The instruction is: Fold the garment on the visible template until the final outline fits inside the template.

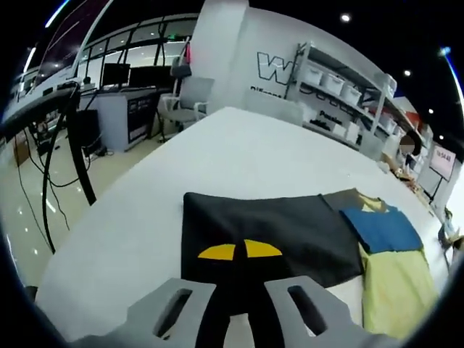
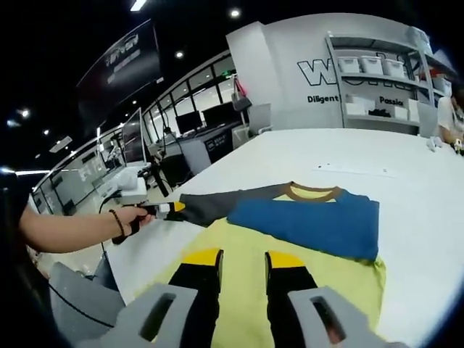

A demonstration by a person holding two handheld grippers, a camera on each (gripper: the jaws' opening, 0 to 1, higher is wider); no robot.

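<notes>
Now L gripper point(image 1: 240, 250) jaws apart, over garment point(image 1: 268, 235) edge.

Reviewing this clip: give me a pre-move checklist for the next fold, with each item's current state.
1. Left gripper free of cloth: ok, jaws open above the dark sleeve.
2. Right gripper free of cloth: ok, jaws open over the yellow panel.
3. Shirt flat on the table: ok, collar visible, no obvious bunching.
4. Sleeve already folded in: not ok, it lies spread out sideways.
5. Template outline visible: cannot tell.
6. Whole shirt in view: cannot tell, its lower edge is hidden by the right jaws.
</notes>
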